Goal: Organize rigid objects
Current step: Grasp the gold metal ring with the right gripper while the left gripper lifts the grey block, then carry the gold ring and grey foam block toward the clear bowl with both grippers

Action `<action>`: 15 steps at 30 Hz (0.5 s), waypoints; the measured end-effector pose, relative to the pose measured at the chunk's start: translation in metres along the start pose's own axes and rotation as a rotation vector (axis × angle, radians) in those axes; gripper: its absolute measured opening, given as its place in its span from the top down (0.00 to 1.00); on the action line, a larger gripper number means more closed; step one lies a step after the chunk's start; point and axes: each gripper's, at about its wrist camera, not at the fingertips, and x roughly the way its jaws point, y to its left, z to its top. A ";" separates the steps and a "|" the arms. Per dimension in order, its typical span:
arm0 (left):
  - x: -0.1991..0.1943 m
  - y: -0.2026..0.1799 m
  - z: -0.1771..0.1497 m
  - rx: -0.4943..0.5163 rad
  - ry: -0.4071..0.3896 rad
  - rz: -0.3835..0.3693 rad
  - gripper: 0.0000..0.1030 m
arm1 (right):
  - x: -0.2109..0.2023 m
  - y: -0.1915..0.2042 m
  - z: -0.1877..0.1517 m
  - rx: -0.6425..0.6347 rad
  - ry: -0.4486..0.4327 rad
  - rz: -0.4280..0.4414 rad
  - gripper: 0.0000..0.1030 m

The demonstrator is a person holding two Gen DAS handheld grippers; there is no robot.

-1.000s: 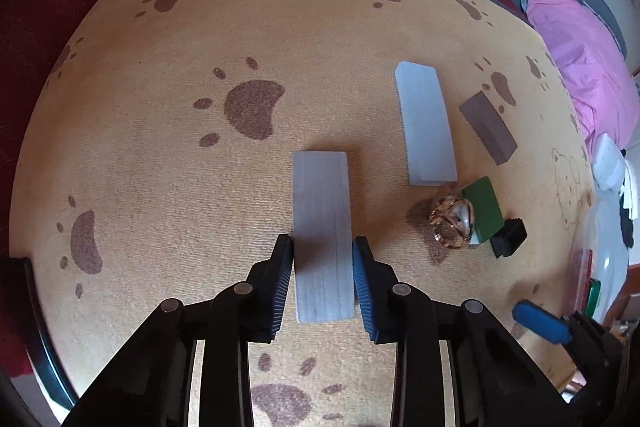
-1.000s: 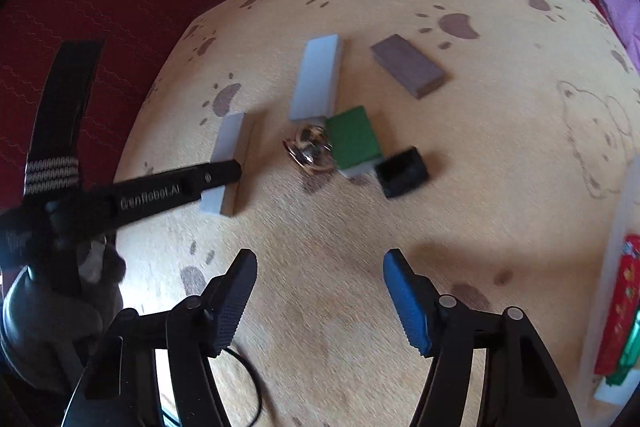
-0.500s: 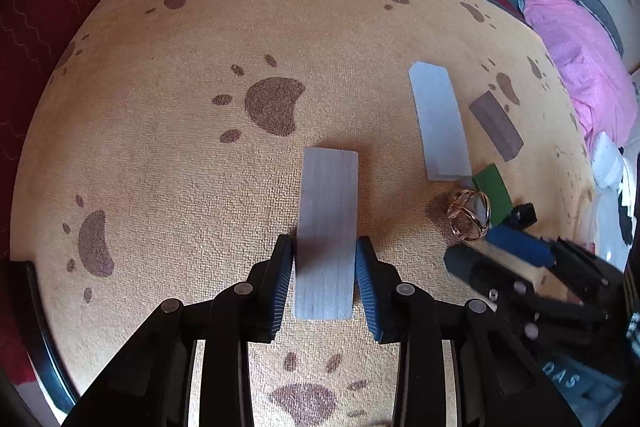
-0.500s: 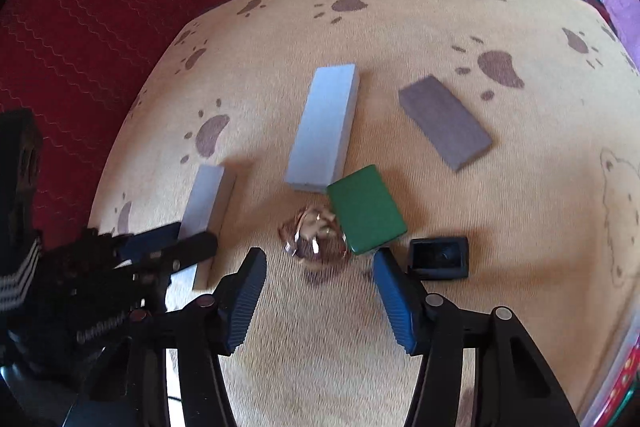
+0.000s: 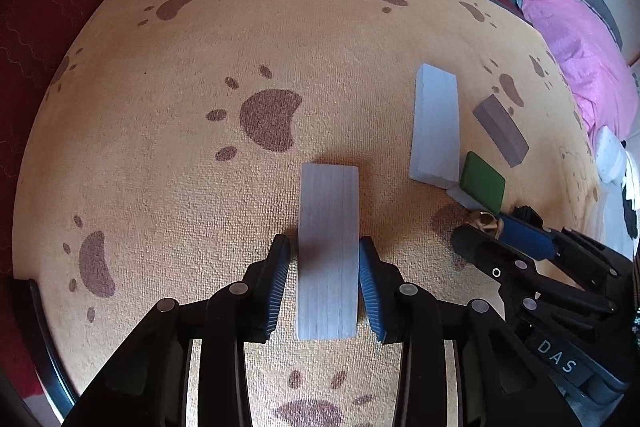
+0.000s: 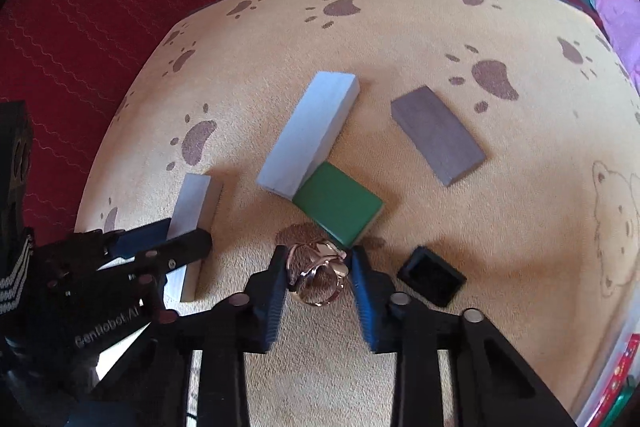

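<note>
A pale grey block [image 5: 328, 251] lies on the paw-print rug [image 5: 200, 107] between the jaws of my left gripper [image 5: 323, 241]. Those jaws are opening, and a thin gap shows at the left pad. My right gripper [image 6: 318, 253] is shut on a gold ring ornament [image 6: 318, 275] that rests on the rug. The left wrist view shows the ornament [image 5: 486, 219] mostly hidden behind the right gripper [image 5: 484, 227]. A green block [image 6: 338, 203] lies just beyond the ornament, touching a longer pale block [image 6: 308, 135].
A dark brown block [image 6: 436, 135] lies farther right, and a small black box [image 6: 432, 275] sits close to the right finger. Pink bedding [image 5: 580, 47] borders the rug at right, red carpet [image 6: 100, 7] at left. Colourful packaging [image 6: 616, 387] lies at the lower right.
My right gripper moved in over the gold ornament and closed on it. The left jaws eased slightly apart around the pale block, which stayed in place.
</note>
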 end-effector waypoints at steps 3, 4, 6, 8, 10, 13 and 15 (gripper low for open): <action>0.000 0.001 0.000 -0.010 -0.001 -0.006 0.64 | -0.005 -0.002 -0.008 0.013 0.009 0.011 0.69; 0.000 0.001 -0.001 -0.010 -0.001 -0.006 0.64 | -0.007 -0.003 -0.010 0.016 0.011 0.015 0.69; -0.001 0.000 -0.002 -0.009 0.002 -0.006 0.64 | -0.011 -0.003 -0.017 0.023 0.017 0.024 0.69; -0.001 0.000 -0.004 -0.005 0.003 -0.008 0.66 | -0.016 -0.005 -0.025 0.035 0.021 0.038 0.69; -0.003 -0.002 -0.006 -0.003 0.005 -0.010 0.67 | -0.022 -0.005 -0.031 0.044 0.020 0.050 0.69; -0.004 -0.004 -0.010 -0.003 0.008 -0.009 0.69 | -0.033 -0.005 -0.040 0.055 0.013 0.064 0.69; -0.006 -0.004 -0.012 -0.007 0.009 -0.009 0.69 | -0.041 -0.007 -0.045 0.061 0.008 0.072 0.69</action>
